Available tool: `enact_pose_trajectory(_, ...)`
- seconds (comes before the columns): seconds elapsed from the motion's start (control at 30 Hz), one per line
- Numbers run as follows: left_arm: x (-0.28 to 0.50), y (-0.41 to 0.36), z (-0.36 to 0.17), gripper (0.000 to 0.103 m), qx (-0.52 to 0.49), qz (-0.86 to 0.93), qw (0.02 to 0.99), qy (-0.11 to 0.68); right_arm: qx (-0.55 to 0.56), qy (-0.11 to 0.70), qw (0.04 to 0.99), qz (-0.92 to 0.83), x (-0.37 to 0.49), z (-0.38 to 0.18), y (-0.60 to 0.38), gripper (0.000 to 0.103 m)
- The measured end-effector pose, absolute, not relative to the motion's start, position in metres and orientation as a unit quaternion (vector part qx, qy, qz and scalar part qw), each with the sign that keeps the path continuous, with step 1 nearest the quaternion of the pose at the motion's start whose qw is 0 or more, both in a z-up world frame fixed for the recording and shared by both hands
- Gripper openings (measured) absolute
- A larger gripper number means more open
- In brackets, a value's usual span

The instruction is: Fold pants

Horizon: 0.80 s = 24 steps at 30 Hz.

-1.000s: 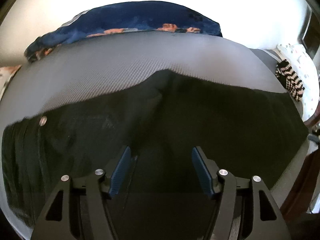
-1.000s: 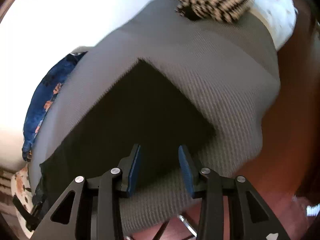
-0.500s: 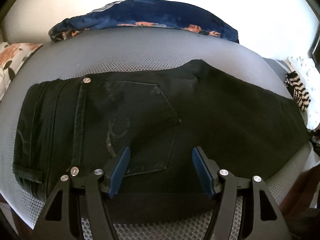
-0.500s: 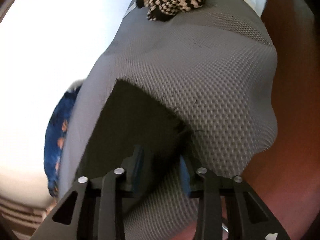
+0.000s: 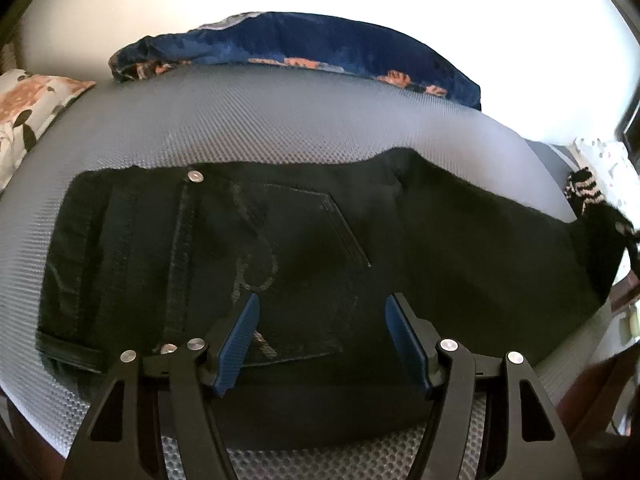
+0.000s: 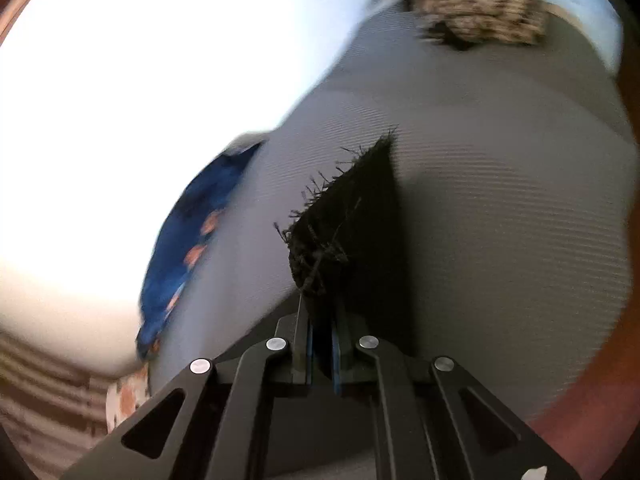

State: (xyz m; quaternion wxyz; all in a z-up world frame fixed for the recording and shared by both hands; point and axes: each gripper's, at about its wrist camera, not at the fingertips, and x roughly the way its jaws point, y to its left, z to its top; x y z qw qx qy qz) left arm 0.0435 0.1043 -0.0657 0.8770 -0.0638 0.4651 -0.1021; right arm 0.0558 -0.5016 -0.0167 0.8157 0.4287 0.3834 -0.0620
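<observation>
The black pants (image 5: 304,264) are lying flat on the grey mesh pad (image 5: 256,128), their long axis running along its near edge: waistband toward the pad's left end, legs stretching toward the right end, back pocket (image 5: 296,276) facing up. The left gripper (image 5: 321,340) is hovering over the seat of the pants with its blue pads (image 5: 239,340) spread wide, gripping nothing. The right gripper (image 6: 321,354) is pinching the frayed leg hem (image 6: 340,216) with its jaws drawn tight together, the hem standing up off the pad. A blue floral cloth (image 5: 304,48) is lying along the pad's far edge, and a striped knit item (image 6: 480,4) is sitting at its right end.
</observation>
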Motion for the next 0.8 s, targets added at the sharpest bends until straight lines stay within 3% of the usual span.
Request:
enact_pose_trajectory(0.23, 0.036, 0.124, -0.053, 0.067, -0.073, -0.094, 0.884, 0.453, 0.365, 0.438, 0.818, 0.073, 0.135, -0.006, -0.385, 0.008)
enact_pose_trajectory(0.4, 0.027, 0.143, -0.047, 0.067, -0.08, -0.081, 0.887, 0.447, 0.323, 0.497, 0.79, 0.159, 0.166, -0.03, -0.296, 0.008)
enact_pose_trajectory(0.6, 0.02, 0.158, -0.045, 0.067, -0.097, -0.077, 0.888, 0.444, 0.22, 0.573, 0.758, 0.218, 0.154, -0.068, -0.208, 0.008)
enact_pose_trajectory(0.8, 0.02, 0.154, -0.041, 0.067, -0.103, -0.096, 0.886, 0.442, 0.13, 0.602, 0.755, 0.227, 0.128, -0.089, -0.182, 0.009)
